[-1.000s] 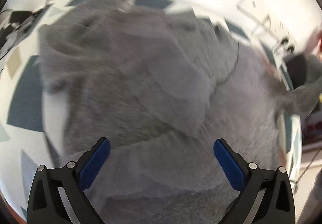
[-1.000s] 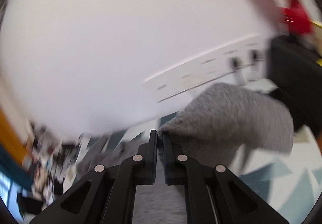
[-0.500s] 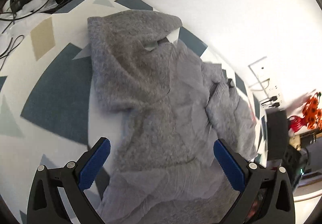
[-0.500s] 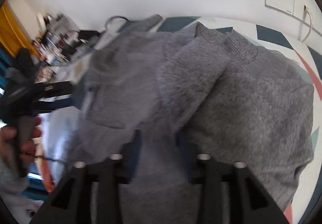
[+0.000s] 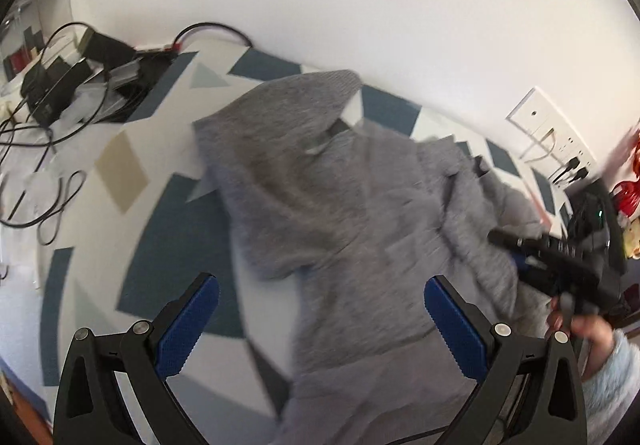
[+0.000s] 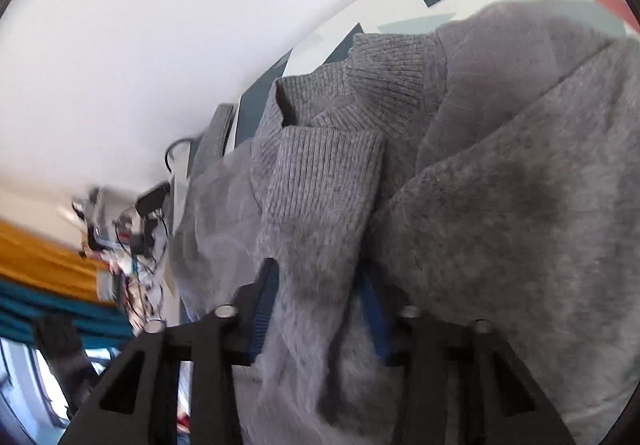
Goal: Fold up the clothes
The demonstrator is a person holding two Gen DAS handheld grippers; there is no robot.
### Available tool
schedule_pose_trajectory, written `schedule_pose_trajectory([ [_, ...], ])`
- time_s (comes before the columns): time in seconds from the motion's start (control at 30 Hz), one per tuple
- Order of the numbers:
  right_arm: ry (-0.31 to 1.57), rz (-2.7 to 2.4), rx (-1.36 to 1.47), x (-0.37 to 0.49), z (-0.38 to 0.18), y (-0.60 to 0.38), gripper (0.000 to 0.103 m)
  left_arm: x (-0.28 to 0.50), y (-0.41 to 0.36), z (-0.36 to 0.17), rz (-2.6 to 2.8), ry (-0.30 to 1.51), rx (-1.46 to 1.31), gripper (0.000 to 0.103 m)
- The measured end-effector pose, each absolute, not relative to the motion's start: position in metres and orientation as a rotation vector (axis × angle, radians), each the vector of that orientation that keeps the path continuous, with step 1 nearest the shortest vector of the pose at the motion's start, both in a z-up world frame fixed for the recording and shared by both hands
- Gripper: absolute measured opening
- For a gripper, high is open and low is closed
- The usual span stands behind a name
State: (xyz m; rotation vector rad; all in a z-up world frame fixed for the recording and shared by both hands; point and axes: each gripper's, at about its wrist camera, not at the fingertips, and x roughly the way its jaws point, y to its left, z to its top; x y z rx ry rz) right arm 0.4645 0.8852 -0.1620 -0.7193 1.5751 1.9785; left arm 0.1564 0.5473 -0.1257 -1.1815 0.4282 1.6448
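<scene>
A grey knitted sweater (image 5: 340,213) lies rumpled on a table with a blue, white and beige geometric cloth (image 5: 168,229). My left gripper (image 5: 320,325) is wide open and empty, above the sweater's near part. My right gripper (image 6: 320,285) has its jaws apart with a ribbed sleeve cuff (image 6: 320,173) and sleeve lying between the blue pads (image 6: 264,309). The right gripper also shows in the left wrist view (image 5: 560,265), at the sweater's right edge, held by a hand.
Black cables and electronics (image 5: 72,85) are piled at the table's far left corner. A white wall with sockets (image 5: 548,133) runs behind the table. Red items (image 5: 628,185) stand at the far right. Orange and teal fabric (image 6: 48,285) shows at the left.
The right gripper, shut on the sleeve and lifted a second ago, has lowered onto the sweater and opened. The left gripper has pulled back and stays open.
</scene>
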Motion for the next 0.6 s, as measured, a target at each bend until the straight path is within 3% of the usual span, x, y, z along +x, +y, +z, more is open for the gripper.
schedule_pose_trajectory([
  [0.07,1.605,1.958,-0.6,0.477,-0.151,0.884,0.007,0.148,0.54,-0.128,1.649,0.408,-1.2,0.103],
  [0.23,1.554,1.911,-0.282,0.543,-0.103,0.889,0.005,0.138,0.538,-0.136,1.602,0.274,-1.315,0.103],
  [0.47,0.999,1.743,-0.11,0.651,0.005,0.888,0.005,0.144,0.539,-0.131,1.61,0.33,-1.261,0.103],
  [0.6,0.754,1.74,-0.214,0.637,0.033,0.888,0.005,0.131,0.534,-0.139,1.6,0.274,-1.294,0.103],
])
